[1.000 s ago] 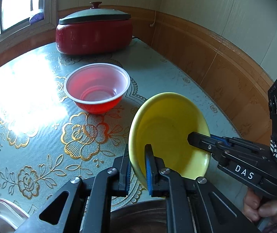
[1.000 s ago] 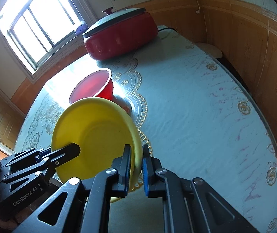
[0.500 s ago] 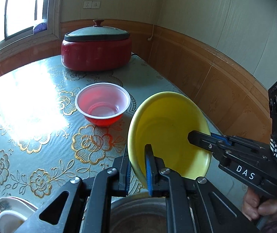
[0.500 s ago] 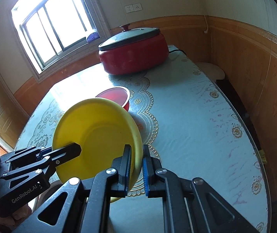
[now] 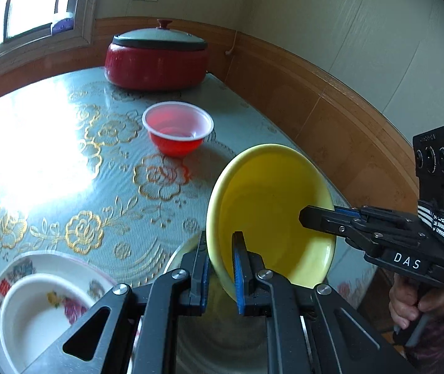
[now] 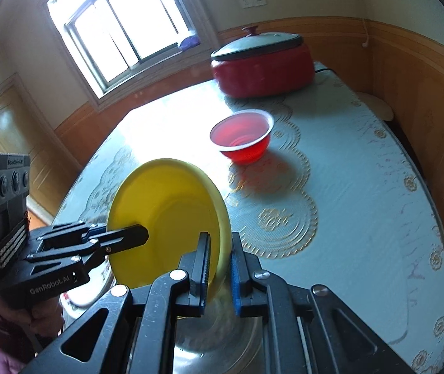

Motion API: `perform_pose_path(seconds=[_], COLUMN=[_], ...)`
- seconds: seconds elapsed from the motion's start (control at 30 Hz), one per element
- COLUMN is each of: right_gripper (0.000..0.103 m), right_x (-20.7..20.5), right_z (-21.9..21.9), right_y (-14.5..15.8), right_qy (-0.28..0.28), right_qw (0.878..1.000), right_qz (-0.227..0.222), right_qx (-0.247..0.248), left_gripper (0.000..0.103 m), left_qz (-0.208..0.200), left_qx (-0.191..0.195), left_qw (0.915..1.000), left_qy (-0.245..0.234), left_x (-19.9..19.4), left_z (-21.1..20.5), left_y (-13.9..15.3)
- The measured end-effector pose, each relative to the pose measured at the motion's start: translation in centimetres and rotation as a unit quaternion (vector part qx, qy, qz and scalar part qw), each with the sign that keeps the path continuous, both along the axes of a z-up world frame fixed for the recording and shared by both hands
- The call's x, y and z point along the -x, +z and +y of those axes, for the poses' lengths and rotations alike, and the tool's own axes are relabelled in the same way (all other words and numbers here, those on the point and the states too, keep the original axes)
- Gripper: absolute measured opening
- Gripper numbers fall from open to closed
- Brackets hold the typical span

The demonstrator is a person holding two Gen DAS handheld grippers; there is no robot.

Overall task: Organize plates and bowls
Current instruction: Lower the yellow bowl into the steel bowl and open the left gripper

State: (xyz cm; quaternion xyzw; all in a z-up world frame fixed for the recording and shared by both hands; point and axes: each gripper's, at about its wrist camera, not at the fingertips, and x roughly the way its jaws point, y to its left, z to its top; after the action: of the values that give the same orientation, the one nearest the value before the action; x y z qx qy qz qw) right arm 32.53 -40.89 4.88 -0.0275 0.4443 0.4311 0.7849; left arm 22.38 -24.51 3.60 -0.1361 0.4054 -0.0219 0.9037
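The yellow plate hangs tilted on edge in the air, above a metal bowl at the near side of the table. 2 grippers hold it by opposite parts of the rim. The left gripper is clamped on the lower rim, blue pads pressed to both faces. The right gripper pinches the other side; its jaws are opening slightly, yet the pads still sit against the rim.

Farther back, apart from the plate, a red plastic bowl stands upright on the flowered cloth; it looks empty. At the near left a small white bowl sits inside a flowered plate; the bowl holds nothing visible. A lidded red pot stands at the far end near the wall; its contents are hidden. A hand grips the right gripper's handle.
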Motion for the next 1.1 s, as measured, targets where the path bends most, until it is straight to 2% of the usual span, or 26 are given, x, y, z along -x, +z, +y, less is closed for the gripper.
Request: perform_pose_path(seconds=[0.13, 0.3, 0.33, 0.53, 0.8, 0.93, 1.1], right_gripper=[0.012, 0.013, 0.017, 0.017, 0.017, 0.017, 0.018], right_x=[1.6, 2.4, 2.5, 2.9, 2.4, 2.0, 1.0], right_z=[-0.2, -0.3, -0.3, 0.0, 0.3, 0.7, 0.9], right_y=[-1.5, -3.4, -3.6, -4.6, -4.2, -3.9, -2.6], right_qy=[0.008, 0.005, 0.002, -0.009, -0.024, -0.029, -0.032], right_qw=[0.999, 0.998, 0.997, 0.996, 0.996, 0.996, 0.998], right_qz=[0.024, 0.045, 0.045, 0.026, 0.008, 0.001, -0.004], right_qx=[0.022, 0.049, 0.055, 0.089, 0.088, 0.080, 0.056], left_gripper=[0.013, 0.013, 0.013, 0.013, 0.013, 0.013, 0.013], left_qz=[0.022, 0.040, 0.043, 0.057, 0.040, 0.039, 0.024], left_qx=[0.008, 0.018, 0.017, 0.003, -0.019, -0.019, -0.001], left_qw=[0.9995, 0.9986, 0.9986, 0.9981, 0.9989, 0.9990, 0.9995], left_qy=[-0.023, -0.029, -0.027, -0.023, -0.012, -0.005, 0.021], left_x=[2.1, 3.1, 3.1, 3.5, 3.5, 3.3, 2.7], left_z=[-0.2, -0.4, -0.3, -0.8, -0.8, -0.6, 1.0], left_y=[-1.4, -3.2, -3.5, -5.1, -4.6, -4.7, -4.1])
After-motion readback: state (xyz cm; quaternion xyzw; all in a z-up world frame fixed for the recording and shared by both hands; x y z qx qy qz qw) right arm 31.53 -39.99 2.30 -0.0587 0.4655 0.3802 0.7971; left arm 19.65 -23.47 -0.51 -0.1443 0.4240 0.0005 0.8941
